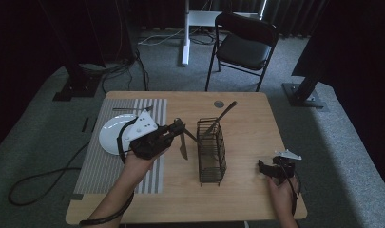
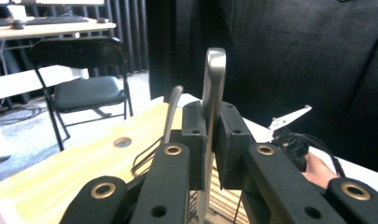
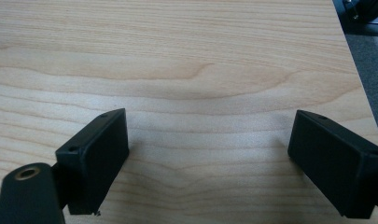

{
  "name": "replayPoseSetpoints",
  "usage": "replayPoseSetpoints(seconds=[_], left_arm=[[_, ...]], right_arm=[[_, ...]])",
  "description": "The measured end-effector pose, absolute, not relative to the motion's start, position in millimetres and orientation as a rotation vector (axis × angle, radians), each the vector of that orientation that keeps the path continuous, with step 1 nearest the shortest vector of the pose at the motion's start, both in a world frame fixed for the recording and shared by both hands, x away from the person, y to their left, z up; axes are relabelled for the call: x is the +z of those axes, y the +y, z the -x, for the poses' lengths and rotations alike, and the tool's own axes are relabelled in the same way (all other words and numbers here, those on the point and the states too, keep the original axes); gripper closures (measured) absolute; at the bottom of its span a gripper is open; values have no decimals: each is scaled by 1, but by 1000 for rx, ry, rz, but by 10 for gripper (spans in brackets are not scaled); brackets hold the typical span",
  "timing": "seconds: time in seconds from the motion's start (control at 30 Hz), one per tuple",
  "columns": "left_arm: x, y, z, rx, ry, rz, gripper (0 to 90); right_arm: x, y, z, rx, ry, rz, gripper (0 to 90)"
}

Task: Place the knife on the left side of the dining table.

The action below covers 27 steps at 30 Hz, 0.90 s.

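Your left hand-held gripper (image 1: pixel 177 129) is clamped on a knife (image 1: pixel 182 145), just left of the wire rack (image 1: pixel 211 151), which already holds a utensil (image 1: pixel 222 115). A plate (image 1: pixel 112 135) lies farther left. Your right hand-held gripper (image 1: pixel 264 167) rests unclenched on the table (image 1: pixel 247 199), right of the rack.

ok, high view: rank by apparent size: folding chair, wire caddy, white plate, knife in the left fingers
Largest to smallest, as they look:
1. folding chair, though it stands farther back, so really bigger still
2. wire caddy
3. white plate, partly hidden by the left gripper
4. knife, blade hanging down
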<state>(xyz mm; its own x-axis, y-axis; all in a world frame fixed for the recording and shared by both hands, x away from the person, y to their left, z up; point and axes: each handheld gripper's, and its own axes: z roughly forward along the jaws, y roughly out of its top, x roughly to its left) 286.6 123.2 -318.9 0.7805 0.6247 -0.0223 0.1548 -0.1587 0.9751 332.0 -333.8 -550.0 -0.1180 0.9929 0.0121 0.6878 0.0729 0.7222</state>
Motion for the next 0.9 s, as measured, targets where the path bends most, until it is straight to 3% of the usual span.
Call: replayPoseSetpoints(seconds=[0.5,0.9], left_arm=[[-359,176,-290,541,833,-1673,838],[-388,188,-298,552,925,-1658,837]], right_arm=[[-550,-334,-332,808,1860,-1663,117],[-550,-334,-332,807,1860,-1662,118]])
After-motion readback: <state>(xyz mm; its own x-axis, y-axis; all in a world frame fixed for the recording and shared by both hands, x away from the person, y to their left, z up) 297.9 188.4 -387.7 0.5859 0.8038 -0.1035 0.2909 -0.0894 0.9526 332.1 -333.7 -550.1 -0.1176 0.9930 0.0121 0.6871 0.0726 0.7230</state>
